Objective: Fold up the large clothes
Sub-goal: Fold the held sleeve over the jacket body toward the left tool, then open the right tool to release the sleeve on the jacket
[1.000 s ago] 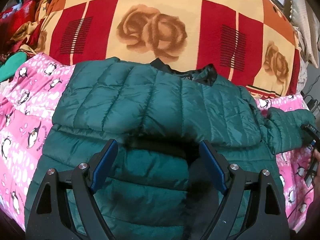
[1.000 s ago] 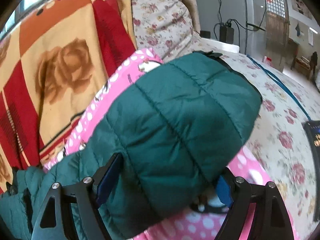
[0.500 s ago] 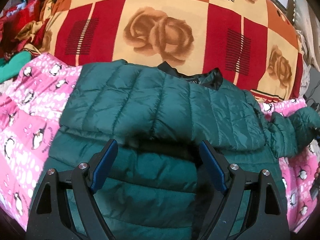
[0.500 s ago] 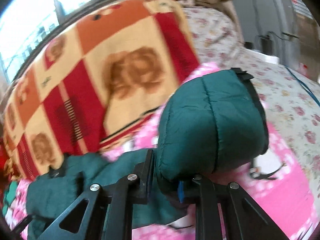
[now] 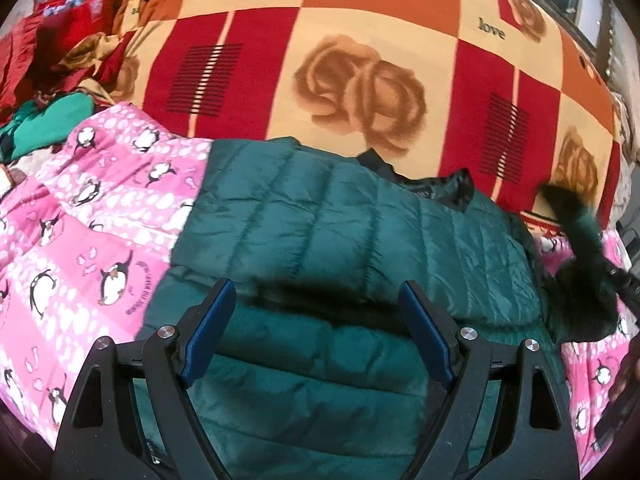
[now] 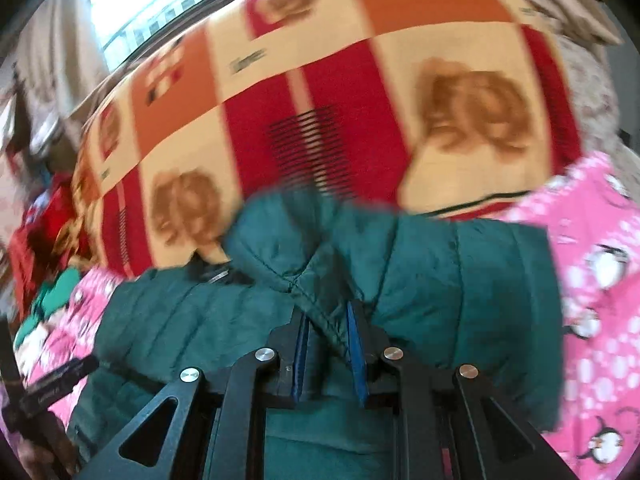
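Observation:
A dark green quilted puffer jacket (image 5: 340, 248) lies flat on a pink penguin-print blanket (image 5: 92, 232), its black collar (image 5: 432, 184) toward the far side. One sleeve is folded across the chest. My left gripper (image 5: 316, 320) hovers open above the jacket's lower body, nothing between its blue pads. My right gripper (image 6: 328, 320) is shut on the other sleeve (image 6: 360, 248), holding it lifted over the jacket. In the left wrist view that raised sleeve (image 5: 580, 256) stands up blurred at the right edge.
A red, orange and cream rose-print blanket (image 5: 360, 72) rises behind the jacket. Red and green clothes (image 5: 48, 80) are heaped at the far left. A hand (image 5: 624, 376) shows at the right edge of the left wrist view. A black gripper part (image 6: 48, 388) sits low left in the right wrist view.
My right gripper closed on the sleeve, lifted it off the blanket and swung it left toward the jacket's body. The left gripper drew back slightly and stayed open.

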`<state>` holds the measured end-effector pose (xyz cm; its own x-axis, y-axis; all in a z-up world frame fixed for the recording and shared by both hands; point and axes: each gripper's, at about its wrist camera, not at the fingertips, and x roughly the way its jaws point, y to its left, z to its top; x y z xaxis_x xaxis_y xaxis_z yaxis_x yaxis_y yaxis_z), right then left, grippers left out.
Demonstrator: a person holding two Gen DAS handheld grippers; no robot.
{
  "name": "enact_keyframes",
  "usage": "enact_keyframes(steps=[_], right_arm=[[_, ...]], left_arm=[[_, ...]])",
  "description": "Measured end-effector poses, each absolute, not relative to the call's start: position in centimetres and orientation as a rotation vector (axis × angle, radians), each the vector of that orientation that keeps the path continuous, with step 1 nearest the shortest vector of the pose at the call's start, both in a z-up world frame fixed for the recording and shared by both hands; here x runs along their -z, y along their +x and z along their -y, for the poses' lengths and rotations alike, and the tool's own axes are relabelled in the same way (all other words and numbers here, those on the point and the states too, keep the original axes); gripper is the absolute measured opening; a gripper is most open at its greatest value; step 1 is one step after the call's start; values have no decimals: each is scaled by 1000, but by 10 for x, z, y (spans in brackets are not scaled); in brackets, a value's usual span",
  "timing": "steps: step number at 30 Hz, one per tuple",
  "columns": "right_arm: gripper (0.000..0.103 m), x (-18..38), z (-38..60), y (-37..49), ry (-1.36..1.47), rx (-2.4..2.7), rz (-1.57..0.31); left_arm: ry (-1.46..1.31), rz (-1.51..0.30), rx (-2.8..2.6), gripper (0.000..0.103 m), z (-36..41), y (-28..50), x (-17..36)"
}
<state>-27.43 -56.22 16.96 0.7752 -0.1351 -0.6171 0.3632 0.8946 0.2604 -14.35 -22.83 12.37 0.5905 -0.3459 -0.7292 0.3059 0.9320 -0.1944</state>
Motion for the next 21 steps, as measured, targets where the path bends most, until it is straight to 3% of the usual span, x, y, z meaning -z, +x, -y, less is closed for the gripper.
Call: enact_keyframes(steps=[6,13,14,17,18,21], right_arm=[[11,-144,508,-228,324,173,-707],[12,-104,479,-200,326,119,-846],[17,-106,476,-200,311,127,-836],[58,-115,475,-211,290,129,-806],[62,-120,476,-216,299,127,-795],[62,-129,480,-231,300,145,-782]], left_arm=[[-89,-880,358,84,212,-136,-117],[-98,-893,365,84,207,-133,-110],[-100,-890,370,84,207,-133,-110],[-127,-883,402,84,209,-133,-111],[-152,-886,430,84,211,-133,-111],[-229,-921,511,84,222,-133,-112]])
